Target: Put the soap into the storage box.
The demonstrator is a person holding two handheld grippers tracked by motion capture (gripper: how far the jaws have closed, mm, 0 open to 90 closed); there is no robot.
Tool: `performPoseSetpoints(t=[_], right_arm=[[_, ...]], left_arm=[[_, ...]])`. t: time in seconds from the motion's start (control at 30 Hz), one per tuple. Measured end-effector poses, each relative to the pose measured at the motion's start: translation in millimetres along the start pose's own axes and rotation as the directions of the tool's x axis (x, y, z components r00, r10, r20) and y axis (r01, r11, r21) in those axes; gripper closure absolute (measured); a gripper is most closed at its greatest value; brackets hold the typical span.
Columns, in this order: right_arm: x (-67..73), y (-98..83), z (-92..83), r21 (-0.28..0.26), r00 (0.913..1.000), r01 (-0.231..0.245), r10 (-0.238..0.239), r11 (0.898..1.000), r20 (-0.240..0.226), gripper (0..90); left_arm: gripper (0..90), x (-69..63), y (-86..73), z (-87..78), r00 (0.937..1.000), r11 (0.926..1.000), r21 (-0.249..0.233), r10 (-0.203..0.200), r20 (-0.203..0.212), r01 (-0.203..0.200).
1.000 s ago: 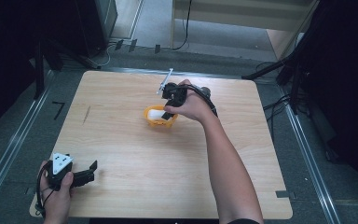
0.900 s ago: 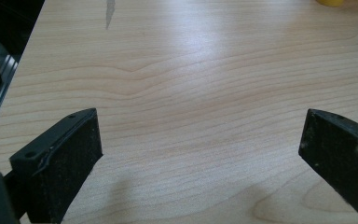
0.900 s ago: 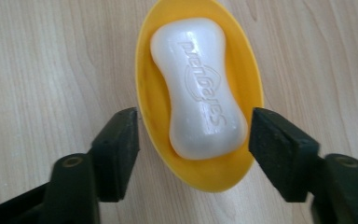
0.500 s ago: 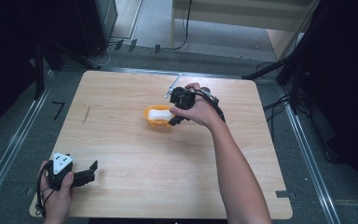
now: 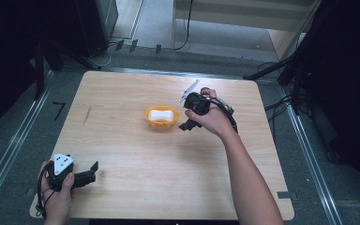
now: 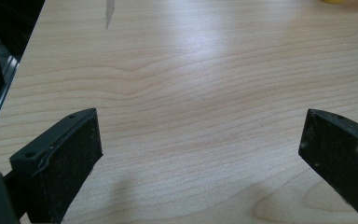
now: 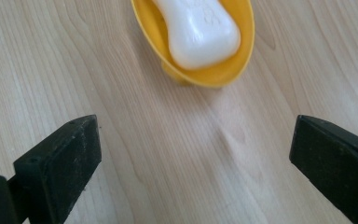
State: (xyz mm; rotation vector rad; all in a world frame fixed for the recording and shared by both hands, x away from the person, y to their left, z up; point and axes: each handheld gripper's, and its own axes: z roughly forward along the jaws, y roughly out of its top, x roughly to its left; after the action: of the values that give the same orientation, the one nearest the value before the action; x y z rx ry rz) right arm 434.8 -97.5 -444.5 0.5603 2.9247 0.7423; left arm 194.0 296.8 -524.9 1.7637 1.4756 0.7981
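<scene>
The white soap bar is lying in the yellow dish, and the dish is sitting near the middle of the table, a bit toward twelve o'clock. The right gripper is sitting just beside the dish at its three o'clock side, not touching it. Its jaws have just been opening and are now standing wide, with nothing between them but bare wood. In the right gripper view the soap bar is resting inside the dish at twelve o'clock, a little way ahead of the jaws. The left gripper is waiting far off near the table's seven o'clock corner, jaws also wide and holding nothing. What could go wrong: the dish looks light and is standing on a small foot, so if the right gripper is swinging back and bumping the rim, the dish may be tipping or sliding and the soap may be popping out. The soap looks smooth and slippery, so a pinch on its rounded sides may be making it shoot away. The soap is a puffy white block, thinner in the middle, with faint letters pressed in. The dish is shiny yellow plastic shaped like a small oval boat. The table is pale wood with wavy lines and round corners. The jaws are flat, black and dull.
</scene>
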Motion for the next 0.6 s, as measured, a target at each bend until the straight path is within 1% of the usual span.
performPoseSetpoints(t=[0.03,0.07,0.1,0.13,0.2,0.23,0.3,0.33,0.4,0.47,0.5,0.57,0.6], right_arm=[[1.2,-6.1,0.0,0.012,1.0000,-0.006,0.006,1.000,0.001,1.3],[1.2,-6.1,0.0,0.012,1.0000,-0.006,0.006,1.000,0.001,1.3],[2.4,-11.6,0.5,0.021,0.9999,-0.016,0.016,1.000,0.004,0.0],[2.5,-13.6,0.7,0.019,0.9999,-0.012,0.012,1.000,0.001,0.0],[3.5,-16.4,0.5,0.021,0.9998,-0.021,0.021,1.000,-0.001,0.0],[5.3,-22.6,0.5,0.023,0.9996,-0.025,0.025,0.999,0.009,0.0],[5.6,-25.3,0.1,0.020,0.9996,-0.025,0.025,0.999,0.012,0.0],[7.1,-31.2,-0.9,0.017,0.9992,-0.038,0.038,0.999,0.008,0.0],[7.5,-37.1,-1.5,0.009,0.9992,-0.039,0.039,0.999,0.007,0.0],[8.9,-43.1,-2.4,0.008,0.9987,-0.050,0.050,0.999,0.008,0.0],[8.9,-43.1,-2.4,0.008,0.9987,-0.050,0.050,0.999,0.008,0.0],[10.3,-52.2,-3.2,0.001,0.9985,-0.054,0.054,0.999,0.008,0.0],[10.3,-52.2,-3.2,0.001,0.9985,-0.054,0.054,0.999,0.008,0.0]], left_arm=[[0.0,-0.2,0.0,0.0,1.0000,1.0000,0.000,0.001,-0.003,-0.001],[0.0,-0.2,0.0,0.0,1.0000,1.0000,0.000,0.001,-0.003,-0.001],[0.0,-0.3,0.1,0.0,1.0000,1.0000,0.001,0.001,-0.004,-0.001],[0.0,-0.3,0.0,0.0,1.0000,1.0000,0.000,0.001,-0.004,-0.001],[0.0,-0.3,0.0,-0.1,1.0000,1.0000,0.000,0.000,-0.004,0.000],[0.0,-0.4,0.0,-0.1,1.0000,1.0000,0.001,0.001,-0.004,-0.001],[0.0,-0.4,0.0,-0.1,1.0000,1.0000,0.000,0.002,-0.005,-0.002],[0.0,-0.5,0.0,-0.1,1.0000,1.0000,0.000,0.002,-0.004,-0.002],[0.0,-0.5,0.0,-0.1,1.0000,1.0000,0.000,0.001,-0.004,-0.001],[0.0,-0.5,0.0,-0.1,1.0000,1.0000,0.000,0.002,-0.005,-0.002],[0.0,-0.5,0.0,-0.1,1.0000,1.0000,0.000,0.002,-0.004,-0.002],[0.0,-0.7,-0.1,-0.1,1.0000,1.0000,-0.002,0.002,-0.004,-0.002],[0.0,-0.6,-0.1,-0.1,1.0000,1.0000,-0.002,0.003,-0.003,-0.003]])
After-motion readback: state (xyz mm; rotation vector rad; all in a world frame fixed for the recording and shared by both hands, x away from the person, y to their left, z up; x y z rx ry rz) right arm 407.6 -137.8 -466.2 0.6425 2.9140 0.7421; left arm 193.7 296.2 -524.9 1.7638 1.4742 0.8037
